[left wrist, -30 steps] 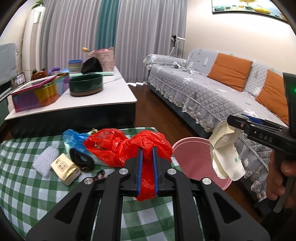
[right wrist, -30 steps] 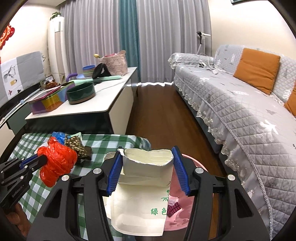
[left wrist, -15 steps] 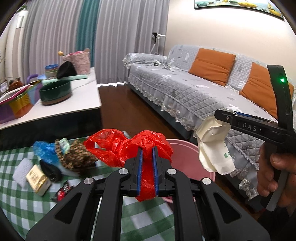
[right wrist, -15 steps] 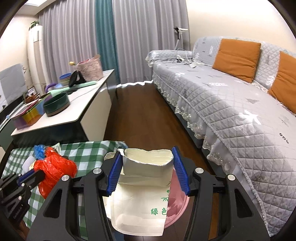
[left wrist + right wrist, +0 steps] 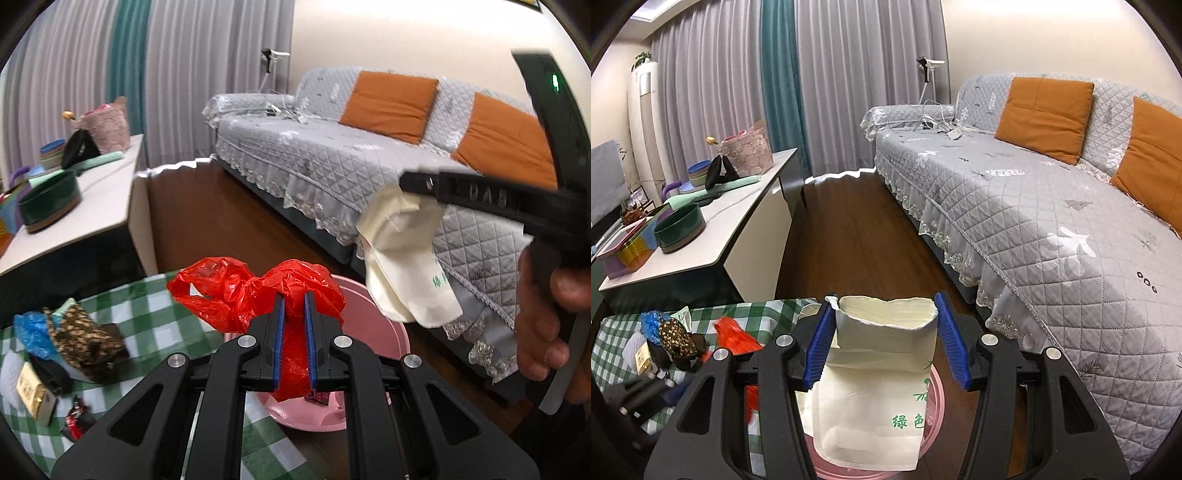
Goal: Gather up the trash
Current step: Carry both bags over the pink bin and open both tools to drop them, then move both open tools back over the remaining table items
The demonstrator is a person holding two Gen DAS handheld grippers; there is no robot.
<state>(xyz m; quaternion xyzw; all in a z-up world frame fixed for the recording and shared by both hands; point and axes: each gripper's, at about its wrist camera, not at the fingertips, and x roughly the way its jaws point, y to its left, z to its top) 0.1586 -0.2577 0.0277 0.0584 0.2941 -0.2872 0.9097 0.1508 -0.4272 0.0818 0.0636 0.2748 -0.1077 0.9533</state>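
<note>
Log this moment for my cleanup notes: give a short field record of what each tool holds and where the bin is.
left tool: shut on red plastic bag
right tool: shut on cream paper bag
bin: pink bin, on the floor beside the checked table
bags' position: both held above the bin
left on table: blue bag, small wrappers

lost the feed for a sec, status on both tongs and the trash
Left tongs shut on red bag, over pink bin. Right tongs shut on cream bag, also above bin. Nothing in the way.
</note>
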